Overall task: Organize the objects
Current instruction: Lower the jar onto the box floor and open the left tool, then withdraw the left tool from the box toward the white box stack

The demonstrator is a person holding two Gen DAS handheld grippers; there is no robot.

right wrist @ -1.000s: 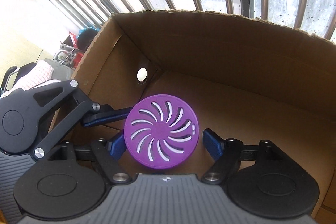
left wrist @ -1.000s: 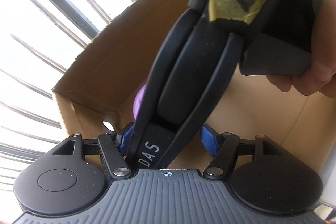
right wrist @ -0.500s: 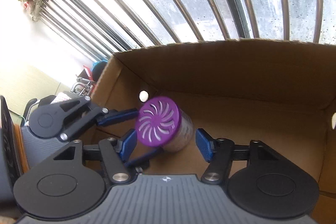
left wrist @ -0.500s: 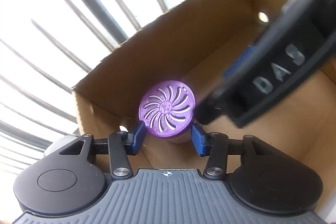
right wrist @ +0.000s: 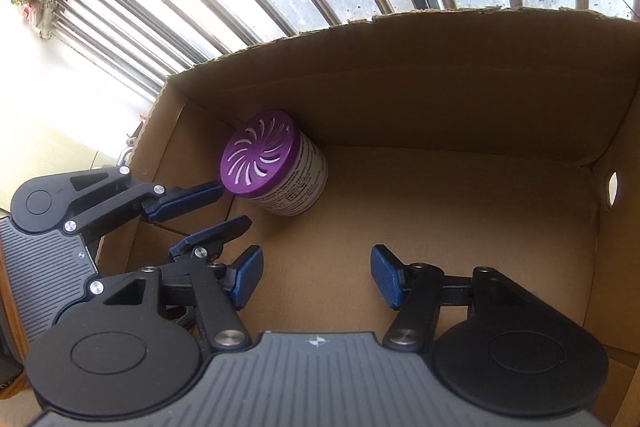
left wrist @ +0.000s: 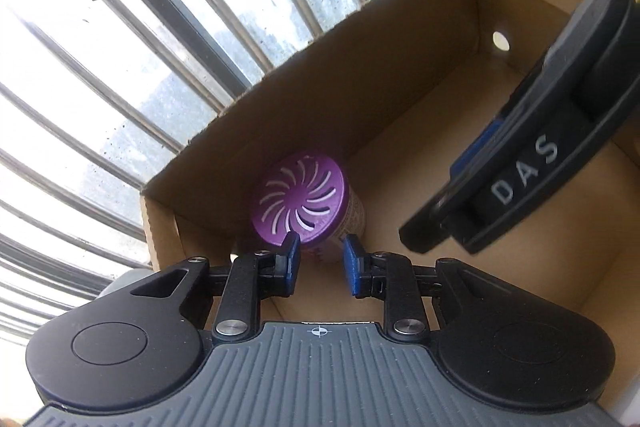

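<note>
Purple-lid jar [right wrist: 276, 169] upright in box [right wrist: 460, 115] corner

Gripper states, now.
Left gripper: closed, holding nothing.
Right gripper: open, jaws have just been closing, nothing between them.

Black gripper [right wrist: 316, 277] – blue pads [right wrist: 386, 277]

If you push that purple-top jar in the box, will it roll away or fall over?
Probably neither while standing: the jar sits on its flat bottom in the cardboard box and looks short and wide, so hard to tip. Knocked onto its round side, it would likely roll.
</note>
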